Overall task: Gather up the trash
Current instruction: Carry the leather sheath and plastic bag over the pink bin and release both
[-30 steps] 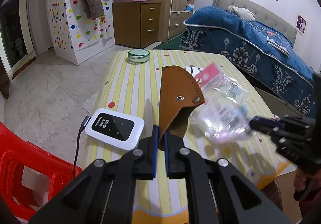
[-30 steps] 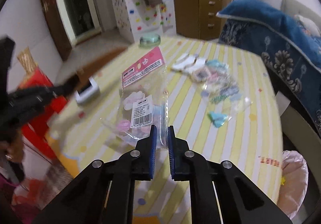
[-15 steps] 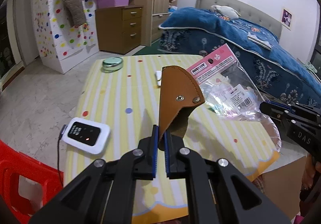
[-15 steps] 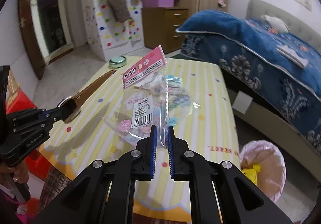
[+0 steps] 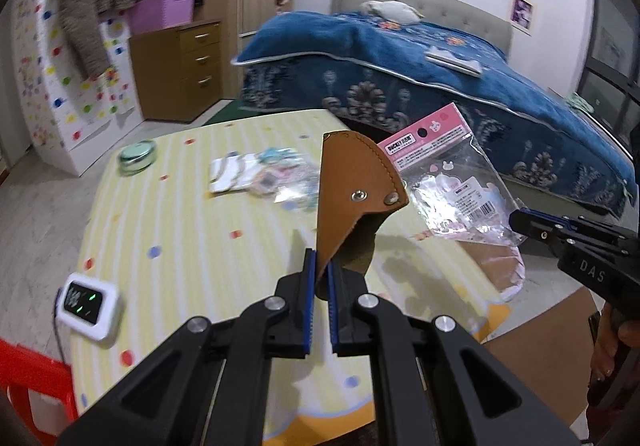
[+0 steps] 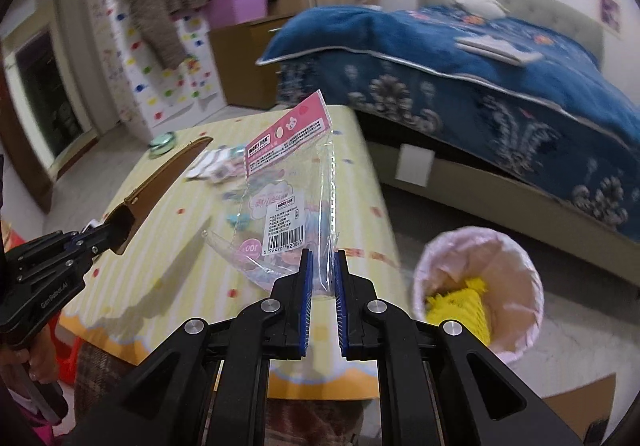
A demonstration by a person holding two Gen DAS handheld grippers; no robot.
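On the left wrist view: left gripper (image 5: 319, 278) clamped on a brown leather sheath (image 5: 352, 194), held above the yellow striped table (image 5: 192, 230). White device (image 5: 89, 305) near left, green tin (image 5: 137, 156) far left, blue bed (image 5: 420, 78) beyond.

Right wrist view: right gripper (image 6: 321, 282) pinching a clear plastic package (image 6: 288, 198) over the table's right edge. Pink-lined trash bin (image 6: 476, 282) on the floor at right, yellow trash inside.

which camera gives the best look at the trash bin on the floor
The right wrist view: the pink-lined trash bin shows whole beside the table, yellow trash inside. The left wrist view shows only a sliver of it behind the clear plastic packet.
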